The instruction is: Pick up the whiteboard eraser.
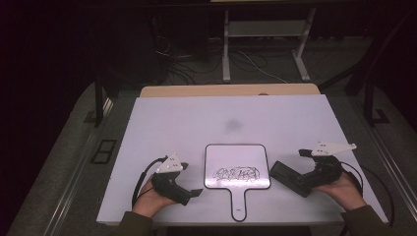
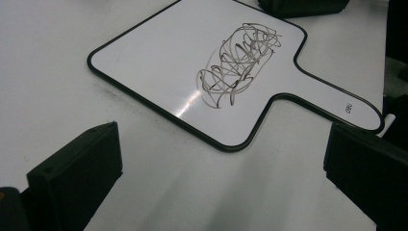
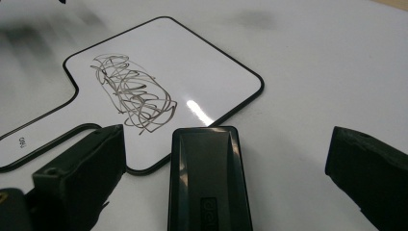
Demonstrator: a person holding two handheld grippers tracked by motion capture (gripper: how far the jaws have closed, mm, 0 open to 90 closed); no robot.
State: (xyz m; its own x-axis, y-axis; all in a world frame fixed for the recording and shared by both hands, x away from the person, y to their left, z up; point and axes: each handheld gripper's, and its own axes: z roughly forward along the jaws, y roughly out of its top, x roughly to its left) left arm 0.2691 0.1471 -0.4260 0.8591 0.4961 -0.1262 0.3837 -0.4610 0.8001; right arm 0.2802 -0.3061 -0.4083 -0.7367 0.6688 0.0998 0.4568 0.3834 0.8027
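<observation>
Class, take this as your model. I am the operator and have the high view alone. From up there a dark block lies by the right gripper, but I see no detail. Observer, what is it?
Observer: In the right gripper view it is a black eraser with a glossy top, lying on the table between the open jaws, neither jaw touching it.
Operator: Does it touch the whiteboard?
Observer: Its far end sits at the whiteboard's black rim; I cannot tell whether they touch.
Operator: And the left gripper?
Observer: In the left gripper view its jaws stand wide apart with bare table between them.
</observation>
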